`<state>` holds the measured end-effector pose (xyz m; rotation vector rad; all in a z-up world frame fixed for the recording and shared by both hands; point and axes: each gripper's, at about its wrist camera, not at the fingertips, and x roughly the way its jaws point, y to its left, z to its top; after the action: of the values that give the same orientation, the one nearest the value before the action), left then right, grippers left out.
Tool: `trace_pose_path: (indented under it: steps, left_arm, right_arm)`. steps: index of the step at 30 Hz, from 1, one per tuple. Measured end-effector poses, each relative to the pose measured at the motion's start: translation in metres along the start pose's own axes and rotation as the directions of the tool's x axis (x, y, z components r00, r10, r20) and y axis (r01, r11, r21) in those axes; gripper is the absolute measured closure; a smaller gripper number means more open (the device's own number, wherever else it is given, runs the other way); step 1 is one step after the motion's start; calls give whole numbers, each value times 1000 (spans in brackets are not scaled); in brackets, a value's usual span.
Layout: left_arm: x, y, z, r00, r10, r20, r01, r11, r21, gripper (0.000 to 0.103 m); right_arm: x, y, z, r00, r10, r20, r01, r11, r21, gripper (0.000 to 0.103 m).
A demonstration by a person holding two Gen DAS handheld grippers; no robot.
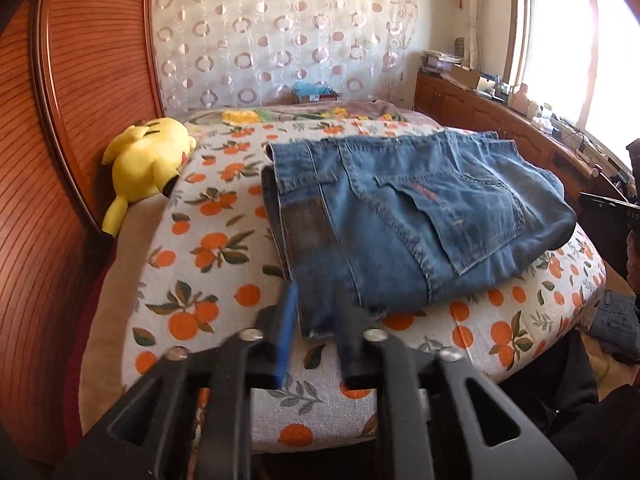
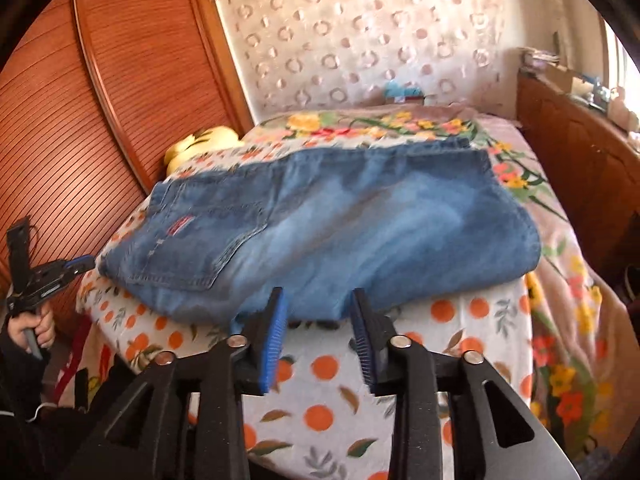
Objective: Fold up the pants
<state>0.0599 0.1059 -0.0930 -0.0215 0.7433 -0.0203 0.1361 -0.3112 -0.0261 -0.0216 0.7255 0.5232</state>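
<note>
Blue jeans (image 1: pixel 400 208) lie folded into a thick stack on the orange-print bed cover (image 1: pixel 208 248), back pocket up. My left gripper (image 1: pixel 318 300) is at the stack's near left corner, its jaws apart, with the denim hem lying loose between the blue pads (image 1: pixel 286 320). From the right wrist, the jeans (image 2: pixel 340 232) spread across the bed, and my right gripper (image 2: pixel 318 300) stands open at their near edge, the cloth just beyond its fingertips. The left gripper (image 2: pixel 52 276) also shows at the far left, held by a hand (image 2: pixel 36 328).
A yellow plush toy (image 1: pixel 148 160) lies at the bed's left edge against a slatted wooden panel (image 1: pixel 80 80). A wooden cabinet (image 1: pixel 480 112) with clutter runs along the right under the window. More denim (image 1: pixel 616 328) lies low on the right. A floral blanket (image 2: pixel 560 280) covers the bed's right side.
</note>
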Motion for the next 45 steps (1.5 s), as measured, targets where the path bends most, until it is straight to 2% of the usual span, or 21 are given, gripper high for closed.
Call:
trace_pose_path:
  steps: [3,5,7,11,15,21,24,27,35,45]
  left_arm:
    - [-2,0,6,1000,-11,11,10,1000,10,74]
    - [-3,-2,10,1000,-14,20,14,1000,14,68]
    - [-4,-4,15,999,-32,36,32,999,12,54]
    - [-3,-12,26,996,-74,57,73,997,15,51]
    - [6,-26,41,993,-98,73,96,995,31,43]
    - [34,-57,80,978,-177,105,171,983,66,42]
    - [51,-71,95,975,-195,105,187,979,77,26]
    - [67,-84,109,968,-230,102,221,971,90,24]
    - [106,-109,138,970,-237,63,227,965,134,22]
    - [154,-122,156,980,-200,19,195,970,145,22]
  right_arm:
    - [0,6,-1,999,-27,23,27,1000,-14,59]
    - [11,10,0,999,-29,29,29,999,-15,55]
    - [23,12,-3,999,-22,25,23,1000,-15,54]
    - [55,9,-8,998,-60,-34,58,998,-37,52]
    - [77,-1,-16,991,-87,-98,86,996,-10,52]
    - [55,-28,-13,993,-100,-56,103,993,56,52]
    - [39,-42,-9,990,-136,-38,139,988,74,51]
    - [34,-54,0,986,-167,-22,168,983,76,51]
    - [35,-83,41,973,-229,13,228,972,47,51]
    - [106,-123,99,966,-258,-38,258,966,16,50]
